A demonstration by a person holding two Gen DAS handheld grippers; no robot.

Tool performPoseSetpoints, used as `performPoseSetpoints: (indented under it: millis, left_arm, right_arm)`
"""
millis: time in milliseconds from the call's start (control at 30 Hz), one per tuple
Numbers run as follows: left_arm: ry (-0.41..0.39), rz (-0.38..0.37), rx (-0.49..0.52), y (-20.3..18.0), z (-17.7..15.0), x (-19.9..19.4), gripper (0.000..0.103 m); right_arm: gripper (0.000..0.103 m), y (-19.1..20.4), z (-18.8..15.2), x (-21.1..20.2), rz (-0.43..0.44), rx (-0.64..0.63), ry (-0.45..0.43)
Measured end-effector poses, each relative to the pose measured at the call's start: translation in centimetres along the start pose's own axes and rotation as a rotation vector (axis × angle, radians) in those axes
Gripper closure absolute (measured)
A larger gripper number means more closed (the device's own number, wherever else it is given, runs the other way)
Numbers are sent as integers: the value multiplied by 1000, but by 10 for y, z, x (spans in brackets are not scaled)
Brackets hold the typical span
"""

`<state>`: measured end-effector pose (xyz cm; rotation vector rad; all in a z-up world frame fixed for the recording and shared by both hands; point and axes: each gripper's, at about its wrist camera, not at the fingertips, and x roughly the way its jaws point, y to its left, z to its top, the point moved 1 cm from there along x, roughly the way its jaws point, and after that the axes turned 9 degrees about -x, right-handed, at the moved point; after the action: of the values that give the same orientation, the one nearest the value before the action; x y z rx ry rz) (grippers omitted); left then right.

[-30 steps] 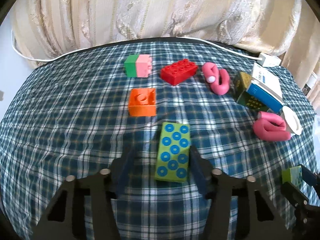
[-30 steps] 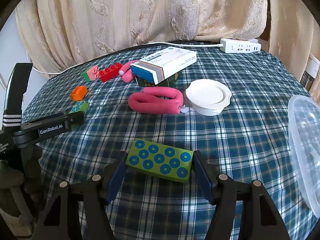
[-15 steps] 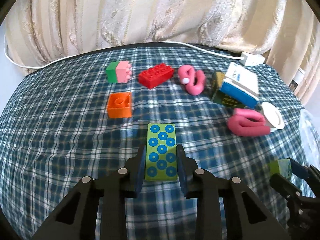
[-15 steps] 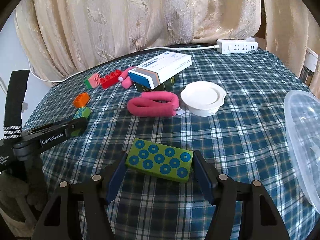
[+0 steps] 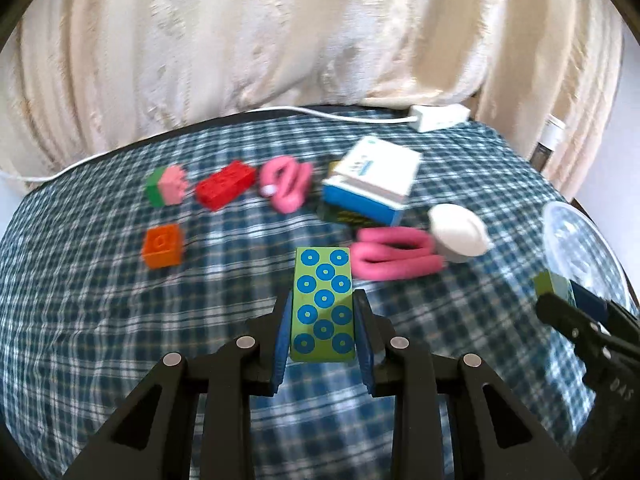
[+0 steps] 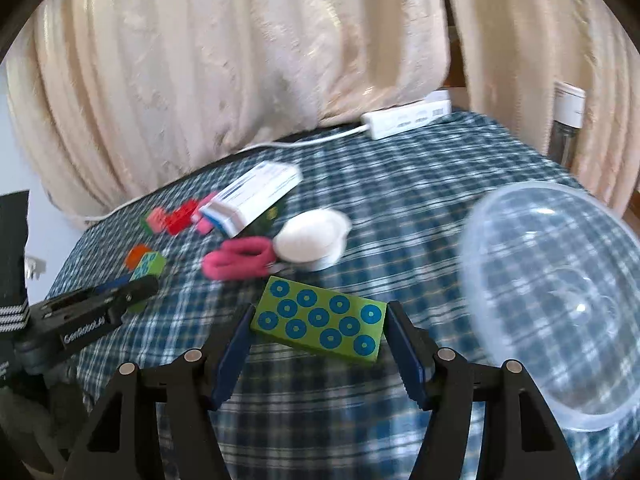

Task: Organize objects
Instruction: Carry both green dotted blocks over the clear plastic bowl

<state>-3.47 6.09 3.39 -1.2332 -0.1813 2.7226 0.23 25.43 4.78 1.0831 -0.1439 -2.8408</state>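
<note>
My left gripper (image 5: 322,312) is shut on a green block with blue dots (image 5: 322,304), gripped across its narrow sides and pointing away from me above the checked tablecloth (image 5: 100,320). My right gripper (image 6: 320,328) is shut on a second green dotted block (image 6: 320,326), held by its two short ends and slightly tilted. A clear plastic bowl (image 6: 560,300) stands just to the right of it. In the right wrist view the left gripper (image 6: 100,304) shows at the left edge with its block (image 6: 148,266). The left wrist view shows the right gripper (image 5: 576,320) near the bowl (image 5: 580,240).
On the cloth lie an orange brick (image 5: 162,246), a green-and-pink brick (image 5: 166,186), a red brick (image 5: 224,186), two pink foam loops (image 5: 286,184) (image 5: 396,264), a white-and-blue box (image 5: 372,180) and a white lid (image 5: 458,230). A power strip (image 5: 438,118) sits by the curtain.
The left gripper shut on its green block and lifted it off the cloth. Both grippers rose and swung to the right, and the bowl now looms larger in the right wrist view.
</note>
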Motion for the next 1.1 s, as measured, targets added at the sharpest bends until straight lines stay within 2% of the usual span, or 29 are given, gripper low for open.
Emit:
performPoseSetpoints:
  millis: [533,800,1100]
  left_arm:
    - [4,-131,159,-105,2,-3,73]
    - [23,-197,223,-152,0,1,73]
    - [47,-265,304,-203,-6,5,73]
  right_arm:
    - [35,-97,-8,-52,-185,135,-108]
    - [35,-135,-16,-66,-251,187,-118]
    - [35,-165,-22,-71,-288,230,-111]
